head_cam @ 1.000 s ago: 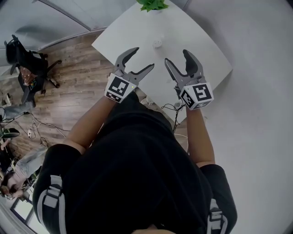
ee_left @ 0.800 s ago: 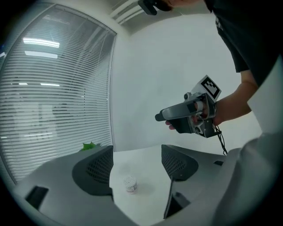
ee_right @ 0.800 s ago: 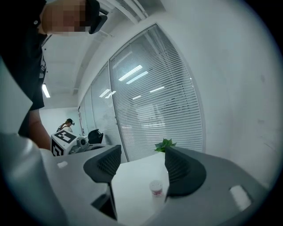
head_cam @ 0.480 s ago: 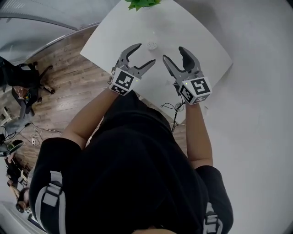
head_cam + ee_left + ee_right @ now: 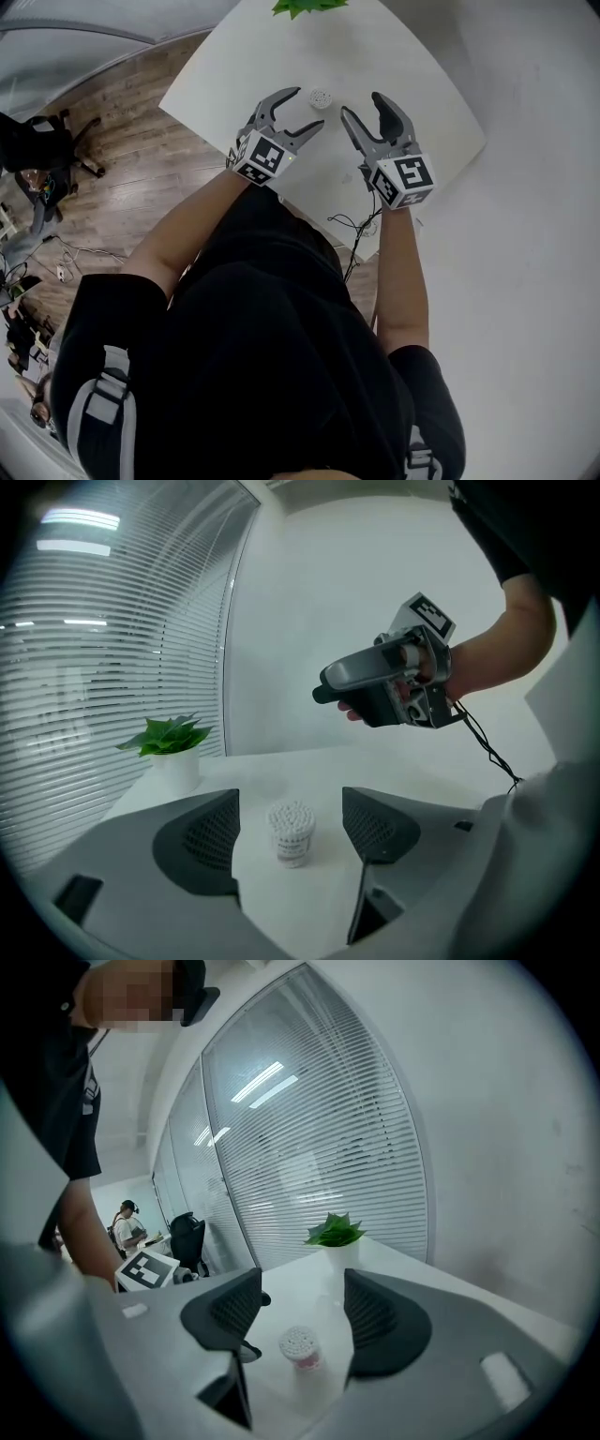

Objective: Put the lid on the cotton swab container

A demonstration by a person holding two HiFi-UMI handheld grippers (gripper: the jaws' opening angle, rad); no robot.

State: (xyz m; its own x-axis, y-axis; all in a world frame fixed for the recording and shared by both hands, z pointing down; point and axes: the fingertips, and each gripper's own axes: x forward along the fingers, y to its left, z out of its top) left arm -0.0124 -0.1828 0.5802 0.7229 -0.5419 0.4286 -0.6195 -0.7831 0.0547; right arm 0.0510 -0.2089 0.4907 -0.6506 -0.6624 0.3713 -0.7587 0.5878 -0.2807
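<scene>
Right gripper (image 5: 362,103): jaws apart and closing, nothing between the pads. Left gripper (image 5: 307,107): jaws spread, empty. Both hover over the white table (image 5: 234,66), one on each side of the cotton swab container (image 5: 321,97), which stands upright and uncovered, swab tips showing. Only bare tabletop lies between jaws and container. Potted plant (image 5: 309,6) at far edge, well apart. Office chair (image 5: 42,141) on the wood floor, left

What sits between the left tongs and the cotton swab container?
Nothing. Only bare white tabletop separates the open left tongs from the cotton swab container, as the left gripper view shows.
</scene>
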